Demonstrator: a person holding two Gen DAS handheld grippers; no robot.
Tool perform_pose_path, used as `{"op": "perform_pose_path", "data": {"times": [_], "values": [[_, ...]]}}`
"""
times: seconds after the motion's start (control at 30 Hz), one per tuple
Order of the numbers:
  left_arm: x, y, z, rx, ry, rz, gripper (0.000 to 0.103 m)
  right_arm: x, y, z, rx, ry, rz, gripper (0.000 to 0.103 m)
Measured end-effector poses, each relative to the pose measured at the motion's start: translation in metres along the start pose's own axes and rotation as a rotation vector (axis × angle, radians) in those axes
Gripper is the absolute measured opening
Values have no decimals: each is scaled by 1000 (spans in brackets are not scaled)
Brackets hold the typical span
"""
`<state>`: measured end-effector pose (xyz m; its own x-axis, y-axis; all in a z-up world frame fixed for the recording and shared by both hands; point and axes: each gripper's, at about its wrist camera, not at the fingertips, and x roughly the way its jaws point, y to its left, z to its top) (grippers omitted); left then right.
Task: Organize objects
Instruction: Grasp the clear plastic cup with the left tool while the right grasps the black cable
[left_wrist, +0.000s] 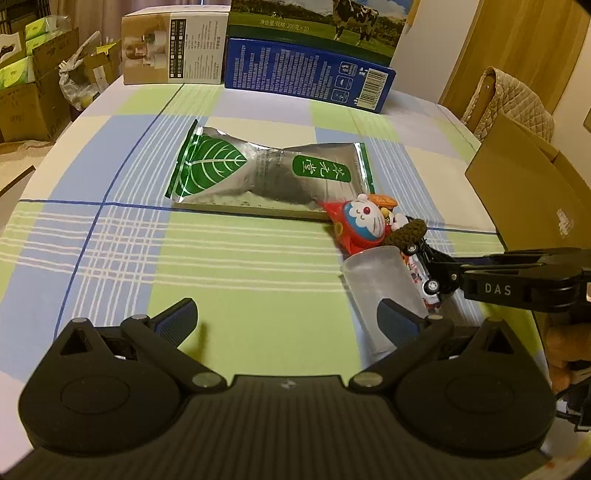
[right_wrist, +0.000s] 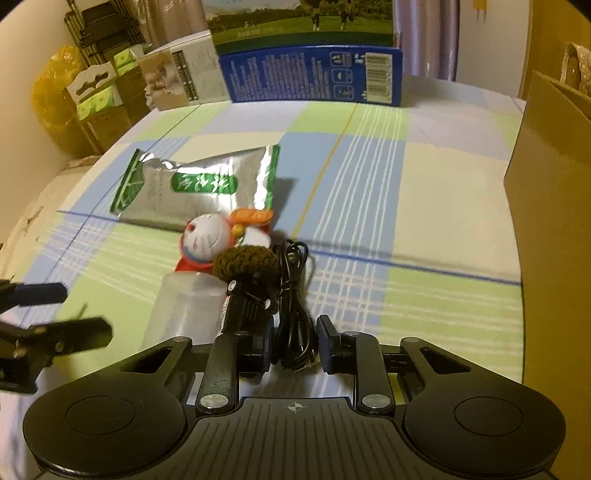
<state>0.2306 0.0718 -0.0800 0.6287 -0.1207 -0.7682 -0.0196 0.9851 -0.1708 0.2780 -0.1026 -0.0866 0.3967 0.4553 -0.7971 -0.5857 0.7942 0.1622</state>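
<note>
Left gripper (left_wrist: 286, 321): jaws stand wide apart over the checked cloth, nothing between the pads; its right finger sits just in front of the frosted cup

Right gripper (right_wrist: 295, 343): jaws narrowed around the black cable; a gap shows on either side of the coil, so whether the pads press on it I cannot tell

Black cable (right_wrist: 291, 314): coiled bundle on the cloth, lying between the right gripper's fingers, its loop reaching past them toward the toys

Frosted cup (left_wrist: 384, 291): translucent plastic, lying on its side with its mouth toward the toys, just beside the cable

Toy car (left_wrist: 424, 280): white and red with black wheels, wedged between the cup and the right gripper's fingers in the left wrist view

Brown knitted piece (right_wrist: 245, 262): dark crochet lump, resting against the cup's far end and the figure

Cartoon cat figure (left_wrist: 362, 221): blue and white face, red body, lying tilted, touching the near corner of the pouch

Silver pouch (left_wrist: 269, 173): foil bag with green leaf print, flat on the cloth, pinched at the middle

Tablecloth (left_wrist: 147, 240): green, blue and white checks

Cardboard box (left_wrist: 532, 199): open, at the table's right edge

Far boxes: blue carton (left_wrist: 310, 74) with the tan carton (left_wrist: 173, 48) just beside it, along the far edge
</note>
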Motion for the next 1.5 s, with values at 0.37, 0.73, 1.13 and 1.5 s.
{"op": "perform_pose_path", "data": {"times": [0.37,0.73,1.13,1.5], "values": [[-6,-4,-3,20,-2,-50,101,-17,11,-20,0,40,82,19],[15,-23,-6,132,64,44,88,-24,14,-28,-77,21,-28,19],[17,-17,-4,157,56,37,63,-16,17,-24,-108,2,-15,23],[16,-12,-5,166,58,63,47,-2,24,-16,-178,-11,-20,28]]}}
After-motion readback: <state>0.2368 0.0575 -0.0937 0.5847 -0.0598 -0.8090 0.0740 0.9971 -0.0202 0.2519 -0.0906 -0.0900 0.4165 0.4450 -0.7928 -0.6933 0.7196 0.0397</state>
